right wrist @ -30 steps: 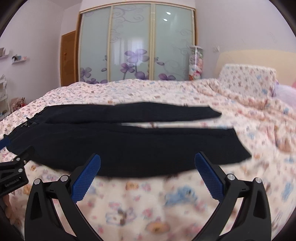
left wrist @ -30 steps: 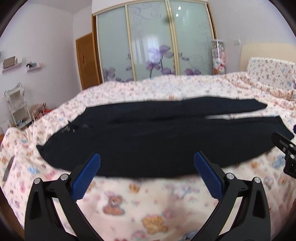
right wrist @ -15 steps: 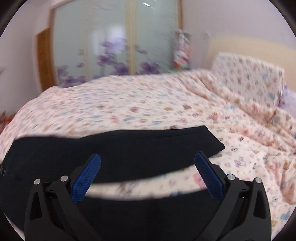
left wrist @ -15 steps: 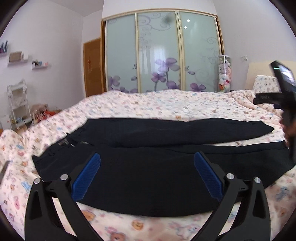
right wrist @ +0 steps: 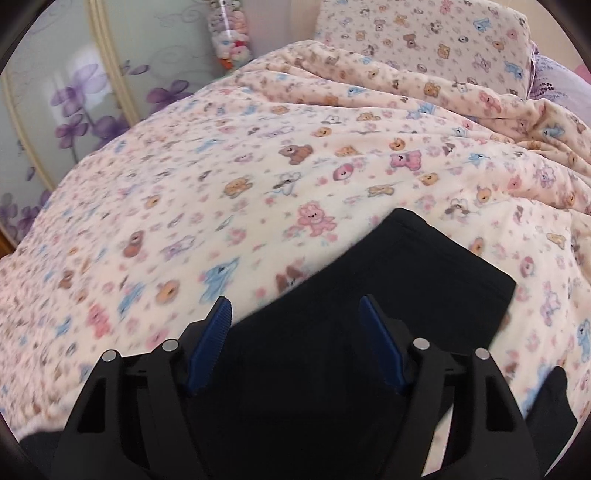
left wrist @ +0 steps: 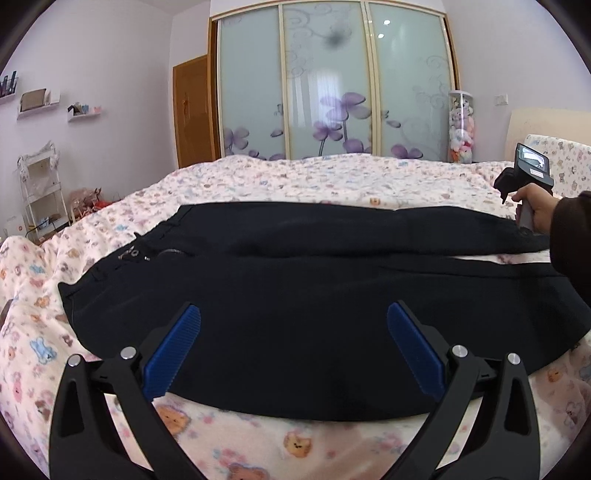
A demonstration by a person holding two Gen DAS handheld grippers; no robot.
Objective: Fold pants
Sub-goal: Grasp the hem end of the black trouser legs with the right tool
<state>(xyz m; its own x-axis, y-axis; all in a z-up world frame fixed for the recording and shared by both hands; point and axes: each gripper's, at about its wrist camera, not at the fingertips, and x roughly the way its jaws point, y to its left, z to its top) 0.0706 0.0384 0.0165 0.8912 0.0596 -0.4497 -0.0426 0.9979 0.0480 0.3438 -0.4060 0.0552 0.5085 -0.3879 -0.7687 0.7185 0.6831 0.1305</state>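
Note:
Black pants [left wrist: 295, 280] lie flat across the bed, waist to the left and both legs running right. My left gripper [left wrist: 293, 308] is open just above the near leg's front edge, and nothing sits between its blue pads. My right gripper [right wrist: 294, 300] points steeply down over the hem end of the far leg [right wrist: 424, 273]. Its jaws are closing, with the black cloth below and between the fingers, but the pads are not pressing on it. In the left wrist view a hand [left wrist: 535, 206] in a dark sleeve holds that gripper at the far right.
A bear-print bedspread [left wrist: 295, 177] covers the bed, rumpled toward the matching pillow [right wrist: 424, 33]. Frosted wardrobe doors [left wrist: 328, 85] with purple flowers stand behind. A white shelf rack [left wrist: 40, 192] and a wooden door [left wrist: 192, 114] are at the left.
My right gripper swung far to the right and tipped down over the far leg's hem, and its jaws narrowed. My left gripper moved in over the near edge of the pants.

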